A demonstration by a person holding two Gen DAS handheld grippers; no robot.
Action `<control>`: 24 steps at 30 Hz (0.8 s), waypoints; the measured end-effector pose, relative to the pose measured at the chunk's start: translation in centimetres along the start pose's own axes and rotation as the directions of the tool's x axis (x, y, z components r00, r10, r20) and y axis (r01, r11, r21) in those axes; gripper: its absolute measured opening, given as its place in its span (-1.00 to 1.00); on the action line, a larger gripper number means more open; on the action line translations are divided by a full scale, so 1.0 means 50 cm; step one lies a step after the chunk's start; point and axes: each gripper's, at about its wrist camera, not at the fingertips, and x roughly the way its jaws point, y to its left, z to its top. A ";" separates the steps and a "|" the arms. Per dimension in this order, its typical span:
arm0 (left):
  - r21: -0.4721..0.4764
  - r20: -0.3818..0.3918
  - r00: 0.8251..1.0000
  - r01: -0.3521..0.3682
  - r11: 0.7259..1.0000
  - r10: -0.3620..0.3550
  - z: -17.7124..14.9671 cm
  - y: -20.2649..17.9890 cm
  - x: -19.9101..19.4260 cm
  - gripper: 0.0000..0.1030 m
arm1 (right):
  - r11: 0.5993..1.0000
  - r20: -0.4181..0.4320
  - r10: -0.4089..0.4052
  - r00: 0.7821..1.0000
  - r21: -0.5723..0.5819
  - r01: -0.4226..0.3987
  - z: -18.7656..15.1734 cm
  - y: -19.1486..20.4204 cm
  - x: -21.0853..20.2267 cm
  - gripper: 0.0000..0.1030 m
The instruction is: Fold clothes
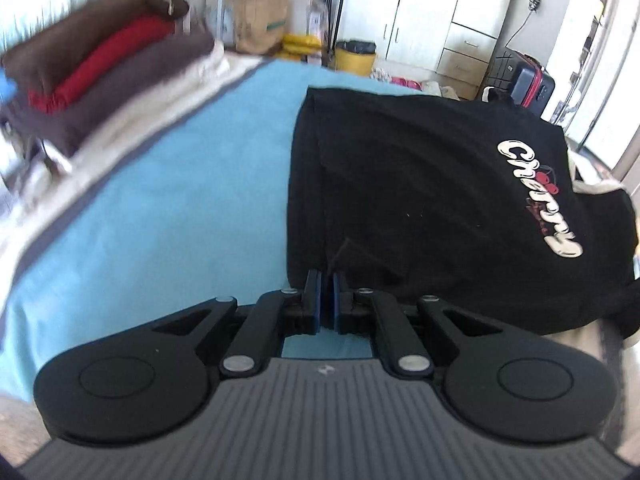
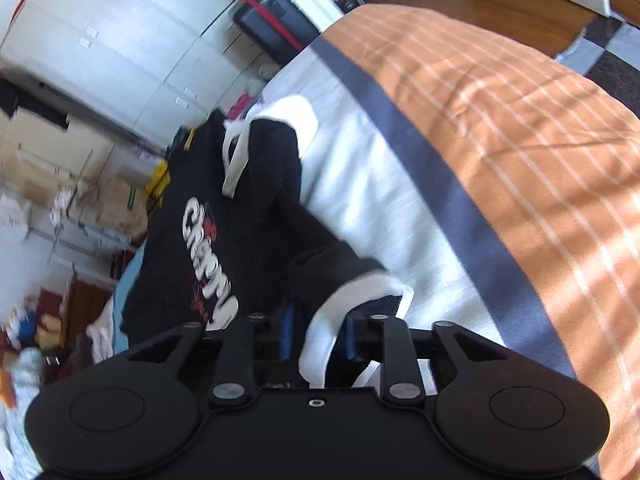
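Observation:
A black T-shirt (image 1: 420, 184) with a white and red "Cherry" print lies partly folded on a light blue cover (image 1: 168, 208). My left gripper (image 1: 327, 280) is shut on the shirt's near hem, its blue pads pinching a fold of black cloth. In the right wrist view the same black T-shirt (image 2: 208, 208) stretches away, lifted off the bed. My right gripper (image 2: 318, 332) is shut on its sleeve, whose white cuff (image 2: 352, 304) bunches between the fingers. The shirt's white neck trim (image 2: 236, 160) shows further off.
A stack of folded clothes (image 1: 108, 64), brown and red, sits at the far left of the bed. An orange striped blanket (image 2: 500, 128) with a grey band covers the bed's right side. A suitcase (image 1: 524, 84), a yellow bin (image 1: 354, 56) and white cupboards stand beyond.

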 end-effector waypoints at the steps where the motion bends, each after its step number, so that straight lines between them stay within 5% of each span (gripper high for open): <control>1: 0.028 0.008 1.000 0.010 1.000 -0.010 0.001 -0.012 -0.003 -0.85 | 1.000 0.014 0.015 1.000 0.025 -0.015 0.002 -0.015 -0.014 -0.05; 4: 0.111 0.029 0.999 0.040 0.993 -0.043 0.002 -0.048 -0.014 -0.31 | 0.993 0.055 0.059 0.997 0.097 -0.064 0.007 -0.062 -0.054 -0.02; 8: 0.205 0.035 0.993 0.102 0.973 -0.112 0.004 -0.101 -0.019 -0.22 | 0.984 -0.027 0.154 0.988 0.091 -0.151 0.024 -0.114 -0.062 -0.02; 11: 0.251 0.010 0.981 0.186 0.950 -0.195 0.004 -0.148 -0.011 -0.20 | 0.986 -0.066 0.104 0.992 -0.125 -0.111 0.028 -0.094 -0.073 -0.02; 15: 0.214 -0.104 0.937 0.350 0.912 -0.335 0.022 -0.203 0.043 -0.20 | 0.891 -0.183 0.050 0.982 -0.436 -0.127 0.029 -0.093 -0.048 -0.01; 18: 0.203 -0.200 0.904 0.416 0.886 -0.379 0.040 -0.260 0.106 -0.20 | 0.832 -0.182 0.022 0.983 -0.542 -0.119 0.021 -0.096 -0.026 -0.01; 21: 0.352 -0.212 0.929 0.362 0.863 -0.303 0.042 -0.342 0.158 -0.20 | 0.738 -0.146 0.016 0.989 -0.666 -0.110 0.006 -0.076 -0.004 -0.01; 24: 0.409 -0.176 0.947 0.319 0.855 -0.270 0.021 -0.366 0.185 -0.20 | 0.681 -0.057 0.112 0.992 -0.722 -0.118 0.013 -0.060 0.012 0.18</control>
